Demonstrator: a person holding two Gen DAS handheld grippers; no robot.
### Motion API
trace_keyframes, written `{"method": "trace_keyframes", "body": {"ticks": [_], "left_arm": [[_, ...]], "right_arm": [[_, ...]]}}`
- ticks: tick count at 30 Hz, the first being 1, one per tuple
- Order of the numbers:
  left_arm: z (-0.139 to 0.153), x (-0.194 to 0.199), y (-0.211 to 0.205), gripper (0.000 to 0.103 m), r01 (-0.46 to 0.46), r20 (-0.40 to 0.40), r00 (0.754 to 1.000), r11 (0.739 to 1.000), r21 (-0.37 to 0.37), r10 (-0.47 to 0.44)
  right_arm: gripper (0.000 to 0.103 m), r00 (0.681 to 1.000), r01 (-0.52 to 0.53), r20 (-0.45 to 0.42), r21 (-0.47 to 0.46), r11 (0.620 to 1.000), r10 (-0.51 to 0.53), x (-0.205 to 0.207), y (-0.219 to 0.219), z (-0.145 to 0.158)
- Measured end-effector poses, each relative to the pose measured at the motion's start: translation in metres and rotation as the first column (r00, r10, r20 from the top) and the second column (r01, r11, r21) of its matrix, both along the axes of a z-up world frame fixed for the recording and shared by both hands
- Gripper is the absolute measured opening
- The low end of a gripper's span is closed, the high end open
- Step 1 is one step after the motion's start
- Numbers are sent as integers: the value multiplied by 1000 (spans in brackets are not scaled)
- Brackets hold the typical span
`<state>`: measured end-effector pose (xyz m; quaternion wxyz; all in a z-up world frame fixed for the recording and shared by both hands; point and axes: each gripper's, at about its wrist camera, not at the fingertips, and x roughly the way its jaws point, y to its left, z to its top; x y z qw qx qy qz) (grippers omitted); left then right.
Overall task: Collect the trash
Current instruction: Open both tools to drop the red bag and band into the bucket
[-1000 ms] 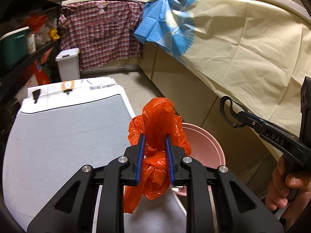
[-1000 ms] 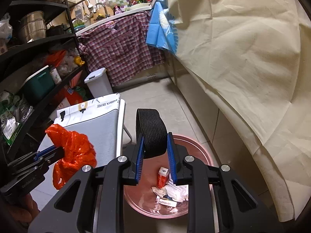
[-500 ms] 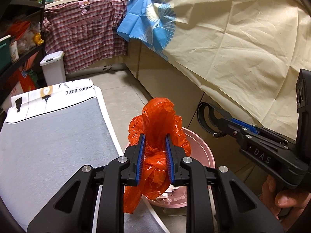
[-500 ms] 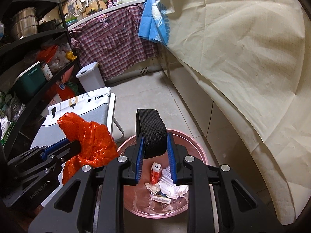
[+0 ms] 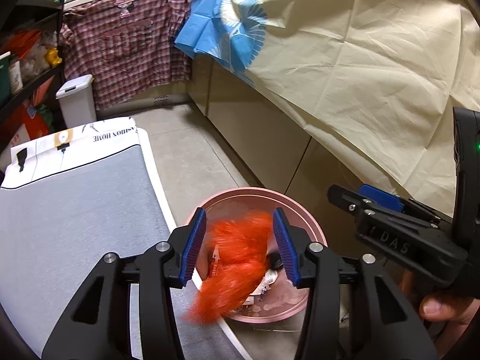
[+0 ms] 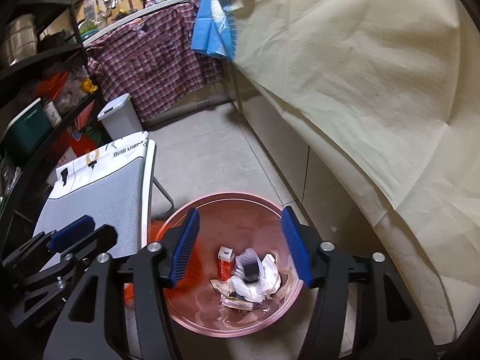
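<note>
My left gripper (image 5: 239, 213) hangs over the pink bin (image 5: 303, 214), its jaws opening. The orange plastic bag (image 5: 237, 264) is a falling blur between the blue pads, and neither pad presses on it. My right gripper (image 6: 241, 210) is also over the pink bin (image 6: 228, 195), jaws opening with nothing between them. The black strap (image 6: 250, 271) lies in the bin on crumpled white paper (image 6: 265, 282), beside a small red and white box (image 6: 225, 262). An orange blur of the bag (image 6: 196, 258) shows at the bin's left side. Each view shows the other gripper (image 5: 357, 193) (image 6: 81, 234) from the side.
A grey padded board (image 5: 75, 210) stands left of the bin. A cream cloth (image 5: 360, 75) drapes over the counter on the right. Behind are a white lidded bin (image 5: 76, 99), a hanging plaid shirt (image 5: 129, 51) and dark shelves (image 6: 30, 90). Tiled floor (image 6: 204, 156) runs between them.
Both grippers went from shut to open. The orange bag slipped out of the left jaws and is falling. The black strap left the right jaws and now lies in the bin.
</note>
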<state>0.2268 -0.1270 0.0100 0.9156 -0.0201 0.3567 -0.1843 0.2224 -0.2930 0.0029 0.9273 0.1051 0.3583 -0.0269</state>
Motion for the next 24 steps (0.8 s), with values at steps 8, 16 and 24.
{"method": "trace_keyframes", "body": {"ticks": [8,16,24], "left_arm": [[14,-19,30,50,-35,34,999,999,-9,36],[31,-67,63,68,-70,81,994,998,-11,70],[43,-119,71,76,-110,145,984,994,23,106]], "right_arm": [[69,999,-7,40,-12,1000,7,-13,1,6],[85,990,-31,134,-38,999,36,-64,3,29],[94,978,5,208,-59,998,7,-132,6,47]]}}
